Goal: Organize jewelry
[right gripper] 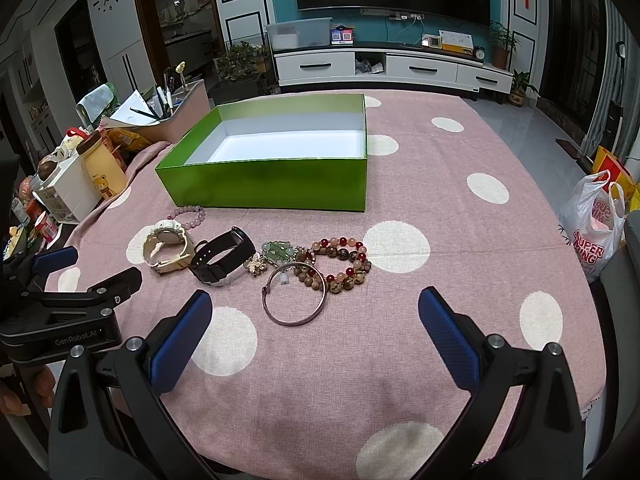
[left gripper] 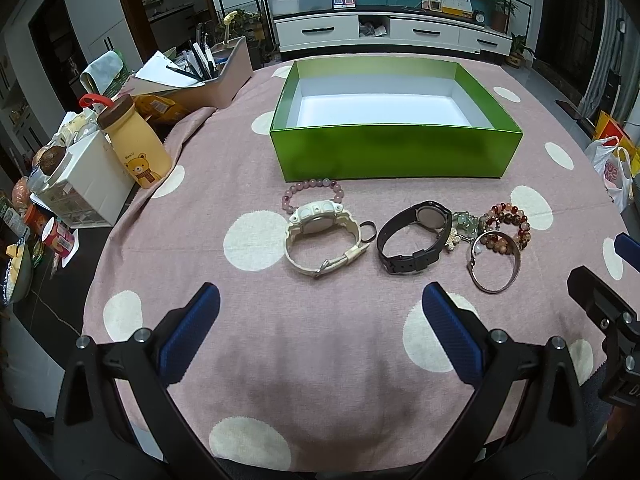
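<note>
An empty green box [left gripper: 394, 156] [right gripper: 264, 184] with a white inside stands on the pink dotted tablecloth. In front of it lies a row of jewelry: a pink bead bracelet [left gripper: 314, 188] [right gripper: 187, 212], a cream watch [left gripper: 320, 232] [right gripper: 166, 246], a black watch [left gripper: 416, 236] [right gripper: 222, 256], a green charm piece [left gripper: 466, 222] [right gripper: 278, 252], red and brown bead bracelets [left gripper: 508, 224] [right gripper: 344, 258] and a metal bangle [left gripper: 494, 264] [right gripper: 294, 298]. My left gripper [left gripper: 320, 300] is open, short of the watches. My right gripper [right gripper: 316, 304] is open, just short of the bangle.
A yellow bear bottle [left gripper: 134, 142] [right gripper: 102, 170], a white drawer box [left gripper: 86, 184] and a pen holder [left gripper: 208, 76] crowd the table's left edge. A white shopping bag [right gripper: 596, 228] sits off the right edge. A TV cabinet [left gripper: 392, 32] stands behind.
</note>
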`<state>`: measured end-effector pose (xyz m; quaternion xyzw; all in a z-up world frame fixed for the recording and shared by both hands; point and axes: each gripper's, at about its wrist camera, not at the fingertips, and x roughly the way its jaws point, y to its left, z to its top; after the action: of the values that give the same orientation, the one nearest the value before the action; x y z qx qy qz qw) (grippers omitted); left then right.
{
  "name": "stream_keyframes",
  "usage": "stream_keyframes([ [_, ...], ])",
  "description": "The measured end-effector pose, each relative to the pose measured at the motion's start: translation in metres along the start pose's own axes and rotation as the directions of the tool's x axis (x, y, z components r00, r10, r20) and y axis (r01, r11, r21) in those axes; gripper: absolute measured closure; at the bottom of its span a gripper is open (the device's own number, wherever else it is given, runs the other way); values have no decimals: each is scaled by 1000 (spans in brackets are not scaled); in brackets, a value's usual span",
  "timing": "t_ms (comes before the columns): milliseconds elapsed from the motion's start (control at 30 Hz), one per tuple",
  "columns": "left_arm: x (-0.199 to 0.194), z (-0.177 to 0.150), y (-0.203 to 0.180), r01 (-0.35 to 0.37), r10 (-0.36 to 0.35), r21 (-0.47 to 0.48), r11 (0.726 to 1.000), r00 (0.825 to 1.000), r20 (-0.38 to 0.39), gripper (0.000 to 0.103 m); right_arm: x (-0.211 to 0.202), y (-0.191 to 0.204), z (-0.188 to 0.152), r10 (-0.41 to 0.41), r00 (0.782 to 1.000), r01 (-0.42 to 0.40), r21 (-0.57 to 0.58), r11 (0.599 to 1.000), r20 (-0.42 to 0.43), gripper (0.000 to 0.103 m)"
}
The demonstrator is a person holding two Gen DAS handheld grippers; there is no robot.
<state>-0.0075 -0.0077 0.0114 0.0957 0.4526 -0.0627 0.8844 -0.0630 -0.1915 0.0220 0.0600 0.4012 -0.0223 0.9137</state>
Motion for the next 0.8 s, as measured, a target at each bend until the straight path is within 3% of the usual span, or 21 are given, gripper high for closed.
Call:
stream_keyframes([
  [800, 6, 1, 0, 0, 0, 1, 1000, 1000, -7, 2, 3, 2, 0, 2, 1000, -2, 3, 1000, -7, 1],
])
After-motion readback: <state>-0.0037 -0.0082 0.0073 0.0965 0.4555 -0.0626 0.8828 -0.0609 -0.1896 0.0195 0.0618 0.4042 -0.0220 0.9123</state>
